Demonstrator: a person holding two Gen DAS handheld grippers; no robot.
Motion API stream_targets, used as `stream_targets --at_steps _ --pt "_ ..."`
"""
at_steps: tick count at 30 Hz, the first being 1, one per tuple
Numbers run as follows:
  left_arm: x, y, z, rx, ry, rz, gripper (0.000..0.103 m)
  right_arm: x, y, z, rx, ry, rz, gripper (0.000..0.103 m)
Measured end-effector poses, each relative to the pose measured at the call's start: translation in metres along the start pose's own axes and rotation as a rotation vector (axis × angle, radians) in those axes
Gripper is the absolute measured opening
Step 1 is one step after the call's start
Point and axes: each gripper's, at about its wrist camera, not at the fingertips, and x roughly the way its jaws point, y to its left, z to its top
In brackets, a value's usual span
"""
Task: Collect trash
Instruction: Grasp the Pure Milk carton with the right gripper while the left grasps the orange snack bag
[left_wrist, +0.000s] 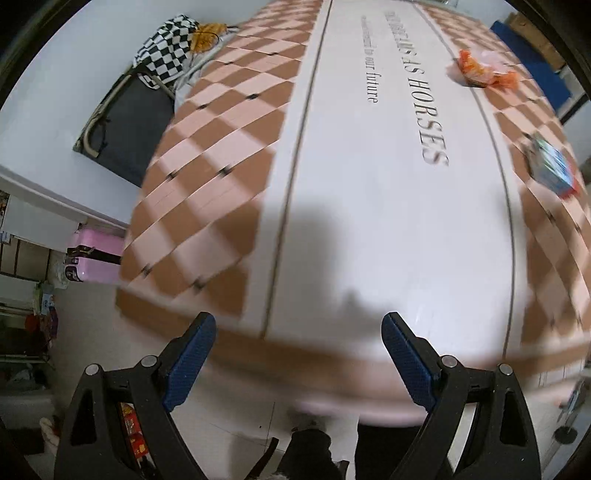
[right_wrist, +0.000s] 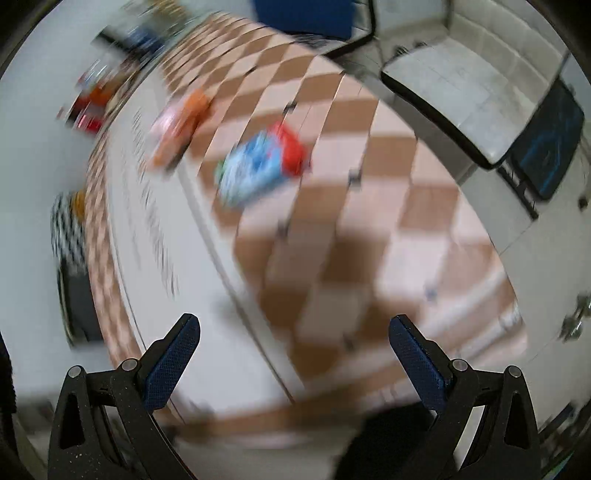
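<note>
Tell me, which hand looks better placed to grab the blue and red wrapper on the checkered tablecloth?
Right, probably: the blue and red wrapper lies nearly ahead of its open tool; from the left tool it sits far aside.

Blurred blue-red wrapper (right_wrist: 262, 168) on checkered tablecloth (right_wrist: 369, 236); right gripper (right_wrist: 294, 334) jaws wide, empty.

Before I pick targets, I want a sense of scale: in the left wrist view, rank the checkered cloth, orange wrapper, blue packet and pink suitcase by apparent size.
1. checkered cloth
2. orange wrapper, blue packet and pink suitcase: look alike, so unranked.
Fisheye stretch and differing nearness to the camera make all of this unsure.
</note>
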Motion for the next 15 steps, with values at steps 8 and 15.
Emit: stream_targets --at_steps 8,15 --pt "0.041 -0.022 0.070 -0.037 0.069 0.054 0.092 0.073 0.025 0.105 0.238 0.057 -0.026 0.103" --pt "0.041 -0.031 0.092 -0.016 0.066 0.085 0.092 0.103 0.051 0.123 0.233 0.091 -0.175 0.070"
